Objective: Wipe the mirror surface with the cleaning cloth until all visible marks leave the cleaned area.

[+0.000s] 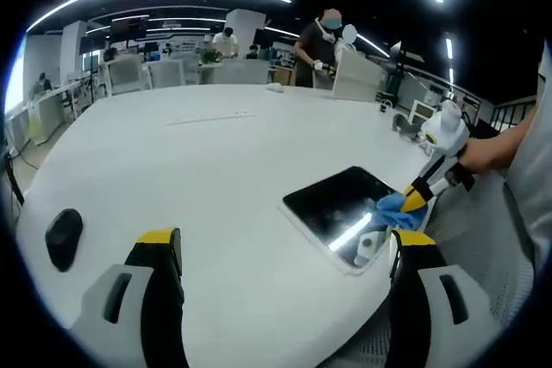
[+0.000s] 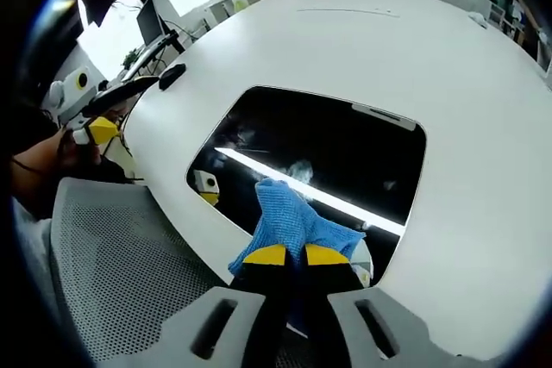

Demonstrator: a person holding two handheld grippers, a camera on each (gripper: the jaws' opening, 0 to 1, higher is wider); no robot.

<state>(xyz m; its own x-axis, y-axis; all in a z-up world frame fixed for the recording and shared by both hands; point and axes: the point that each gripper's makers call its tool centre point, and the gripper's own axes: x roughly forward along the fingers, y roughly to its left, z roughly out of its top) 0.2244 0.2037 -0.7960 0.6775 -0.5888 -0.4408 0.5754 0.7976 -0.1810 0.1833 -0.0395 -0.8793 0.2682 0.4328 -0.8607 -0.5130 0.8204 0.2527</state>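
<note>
One pale smudge (image 2: 299,168) remains on the mirror (image 2: 345,140); my right gripper (image 2: 287,254) clamps the cleaning cloth (image 2: 289,221) at its near edge, left gripper (image 1: 285,243) gaping idle, so I judge wiping barely begun.

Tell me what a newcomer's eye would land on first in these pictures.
First, the blue cleaning cloth pinched in the right gripper, pressed on the dark mirror near the table's edge, with a pale smudge just beyond the cloth. The mirror reflects a bright ceiling light strip. In the left gripper view, the left gripper hovers open above bare tabletop, with a black mouse-like object on its left.
</note>
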